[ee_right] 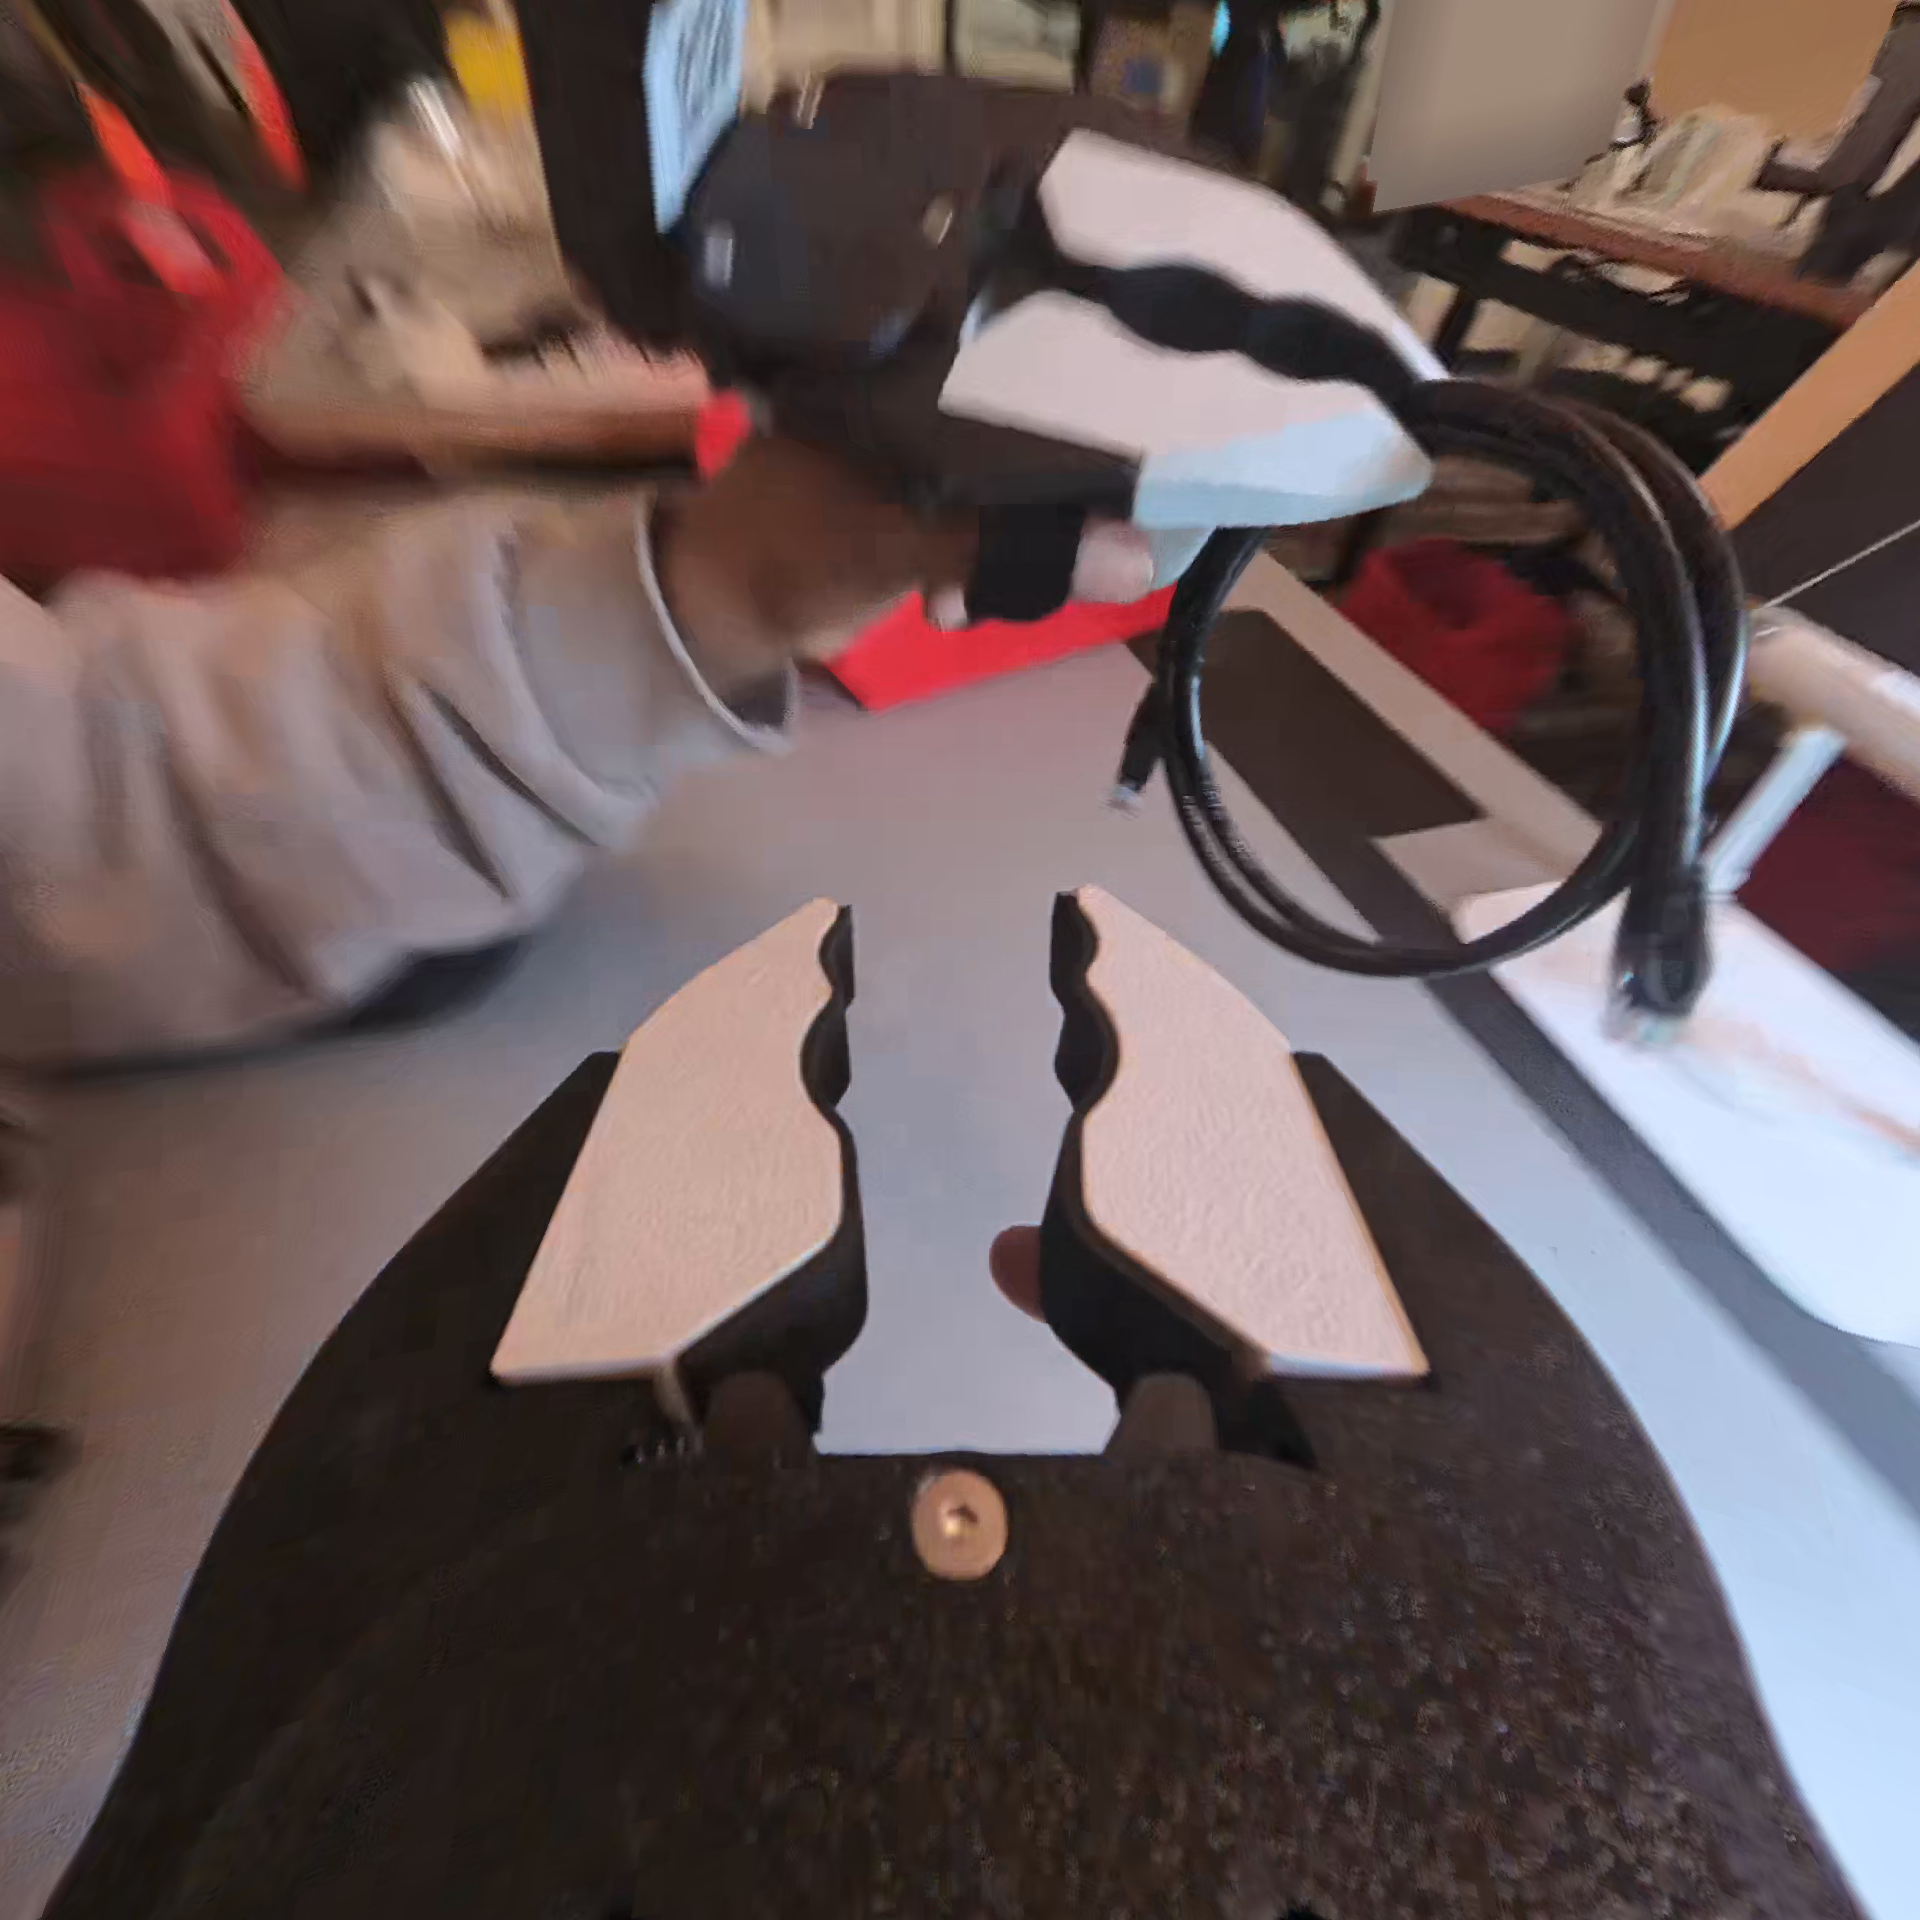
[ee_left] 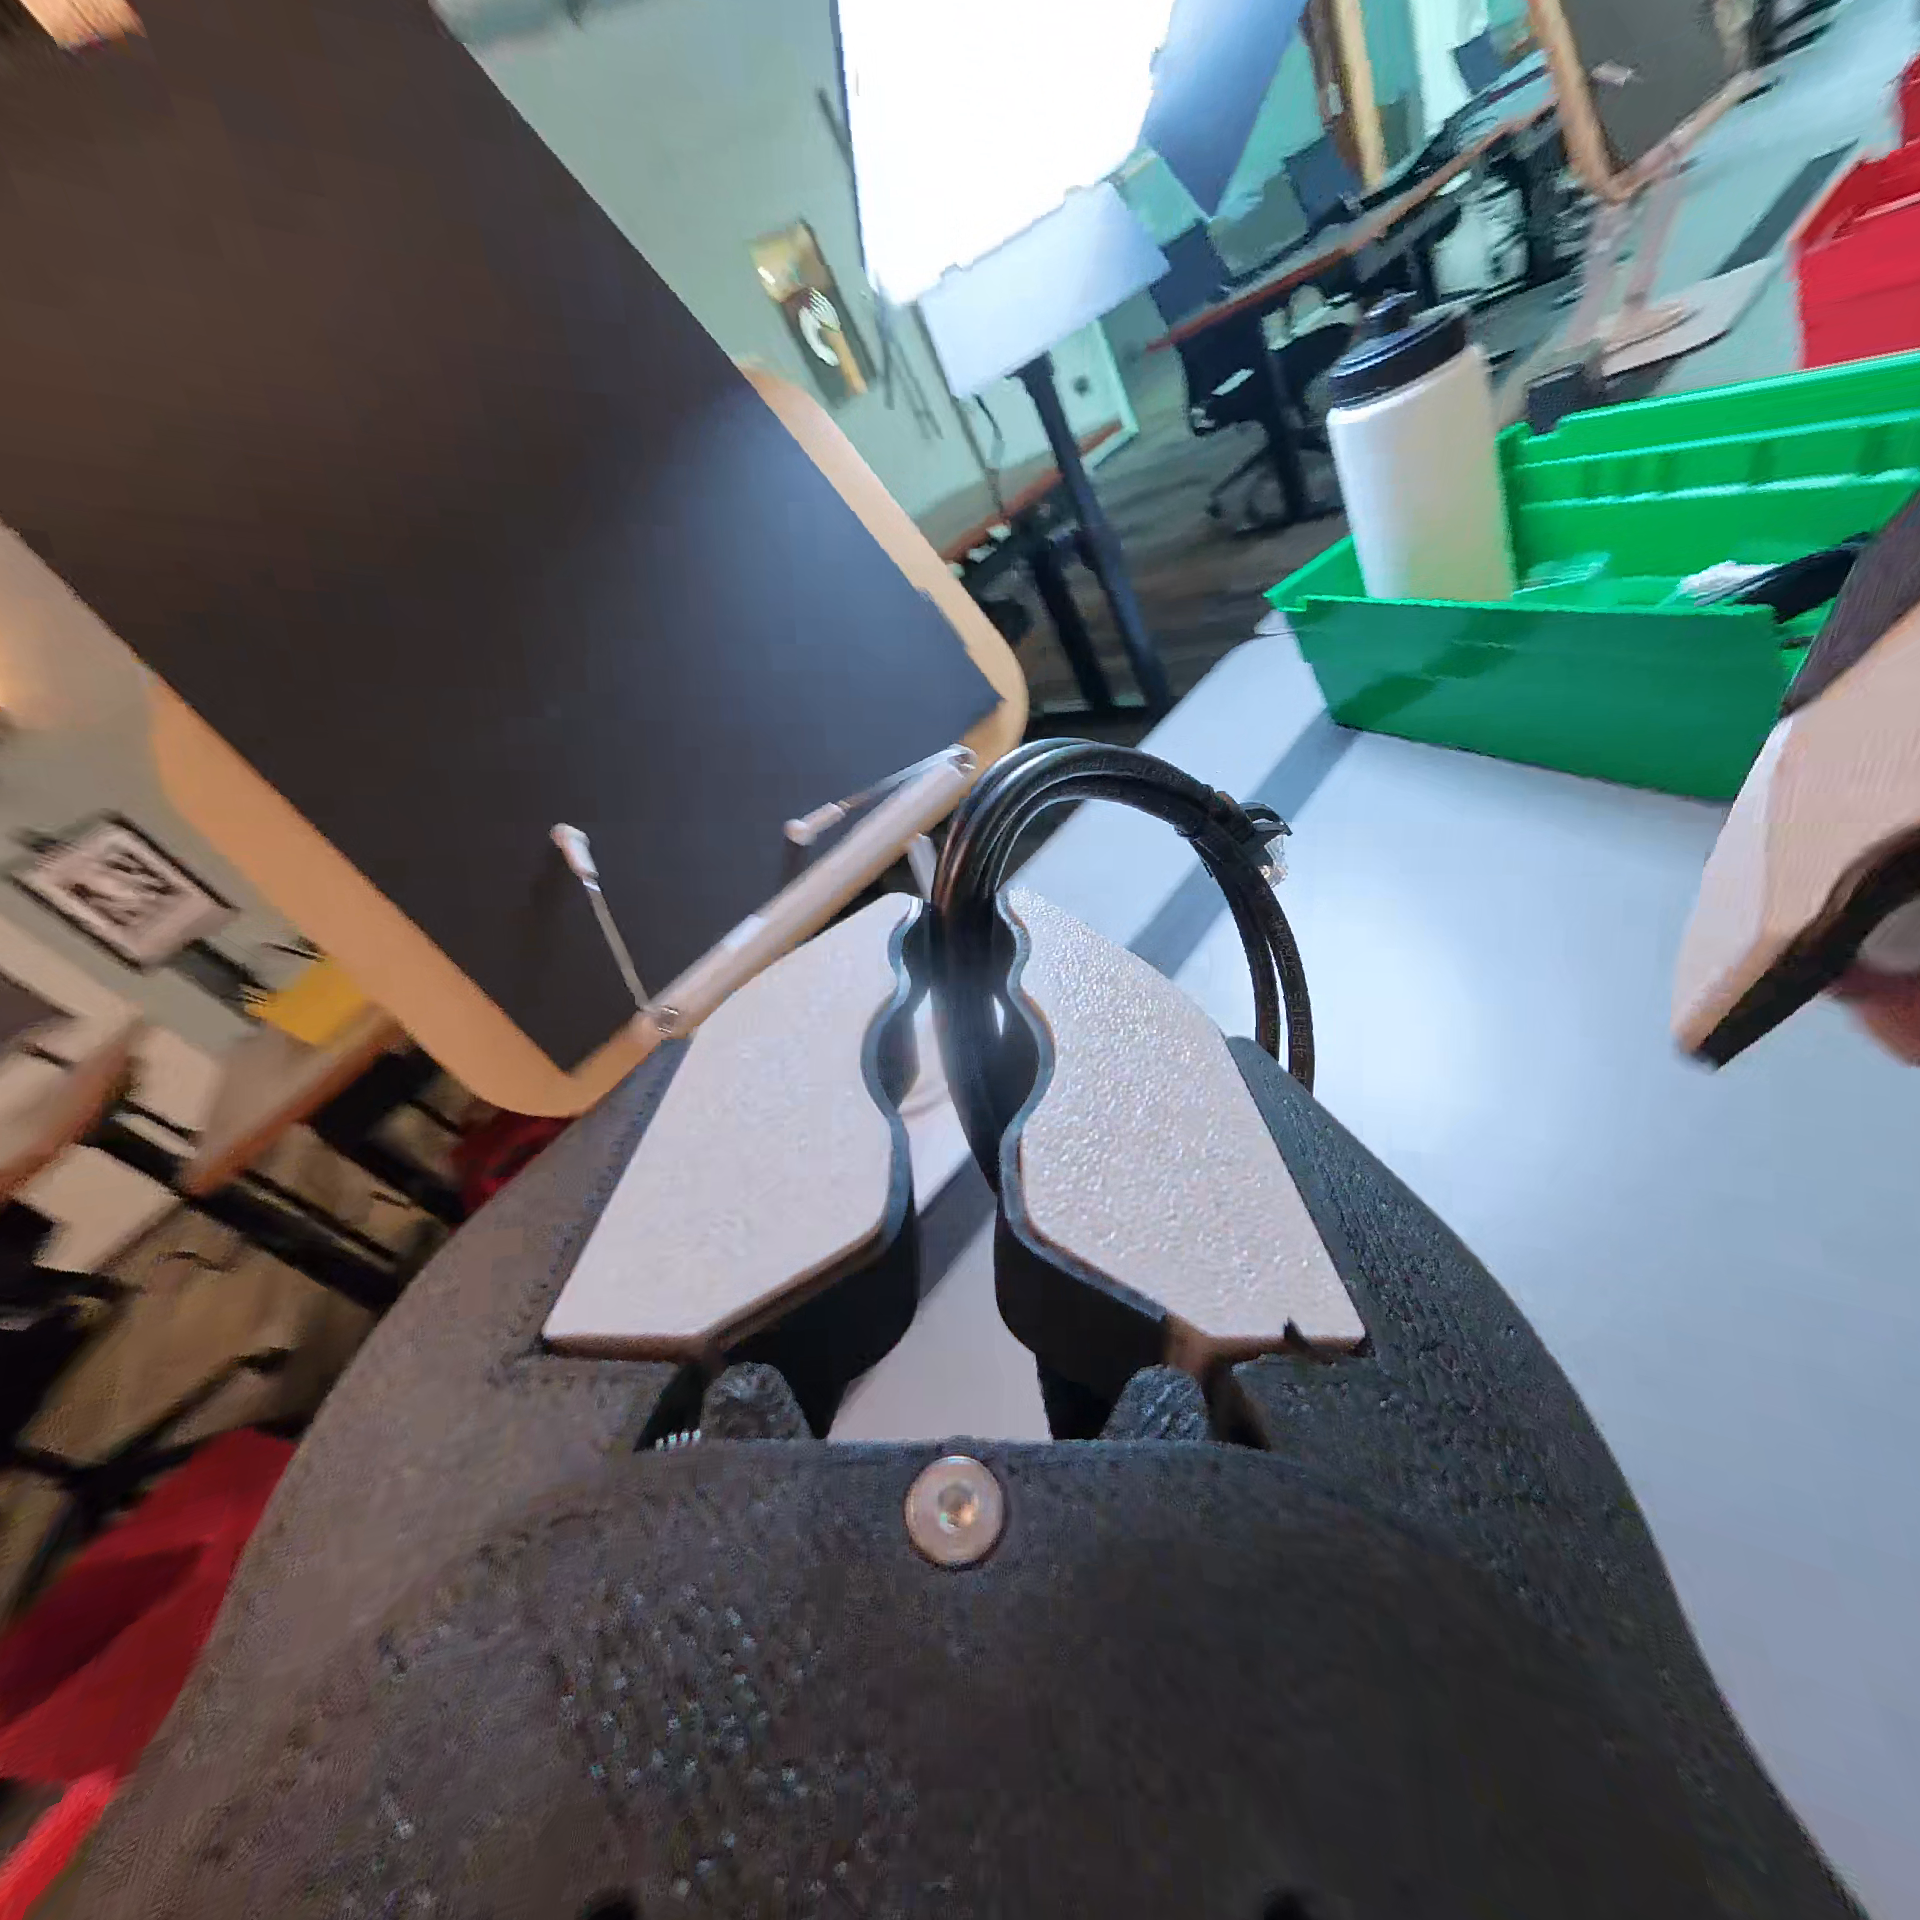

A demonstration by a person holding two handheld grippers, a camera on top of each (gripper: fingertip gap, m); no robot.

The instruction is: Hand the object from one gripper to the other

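Cable (ee_left: 1122, 831) first: in the left wrist view a black coiled cable sits between the two pale fingers (ee_left: 769, 1122) of the left gripper (ee_left: 961, 935). The fingers are pressed tight on it, near their tips. The loop of the cable curls up and off to the right, and a plug end pokes out at the top. Below is a grey table (ee_left: 1455, 1143). A green bin (ee_left: 1558, 665) sits further back on it, with a white bottle (ee_left: 1418, 478) inside. At the right edge a bit of the other gripper shows, well apart from the cable.

In the right wrist view the right gripper (ee_right: 954, 914) has its fingers spread apart, and nothing is between them. Up ahead the left gripper (ee_right: 1247, 436) holds the cable (ee_right: 1621, 748) in the air, and the loop hangs down with a plug at the bottom. A person's grey sleeve (ee_right: 312, 748) reaches in from the left. This part is blurry.

So the first part looks done: one gripper has the cable lifted. The swap is not done yet. I think the right gripper has to come close, pinch the loop, and then the left one lets go.
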